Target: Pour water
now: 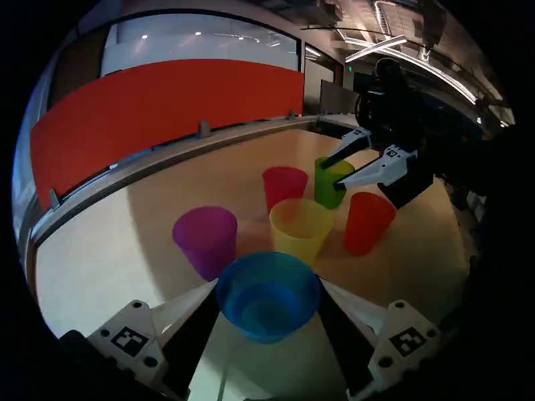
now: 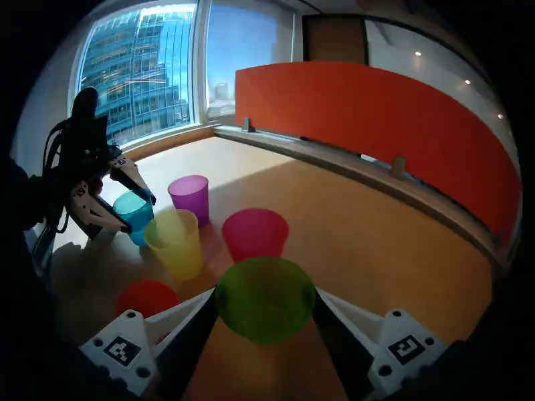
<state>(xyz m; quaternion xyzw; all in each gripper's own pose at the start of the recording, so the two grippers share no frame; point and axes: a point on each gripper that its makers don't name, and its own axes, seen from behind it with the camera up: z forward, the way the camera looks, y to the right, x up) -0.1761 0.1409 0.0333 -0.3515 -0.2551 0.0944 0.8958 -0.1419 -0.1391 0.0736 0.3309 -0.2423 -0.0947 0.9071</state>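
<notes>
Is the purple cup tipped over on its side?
No, the purple cup stands upright on the table with its open end facing up.

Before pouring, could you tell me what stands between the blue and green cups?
The yellow cup stands between blue cup and green cup, shown in both gripper views.

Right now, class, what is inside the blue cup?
The blue cup shows its inner wall and base; a faint ring suggests water, though I cannot confirm. Nothing covers its inside.
</notes>
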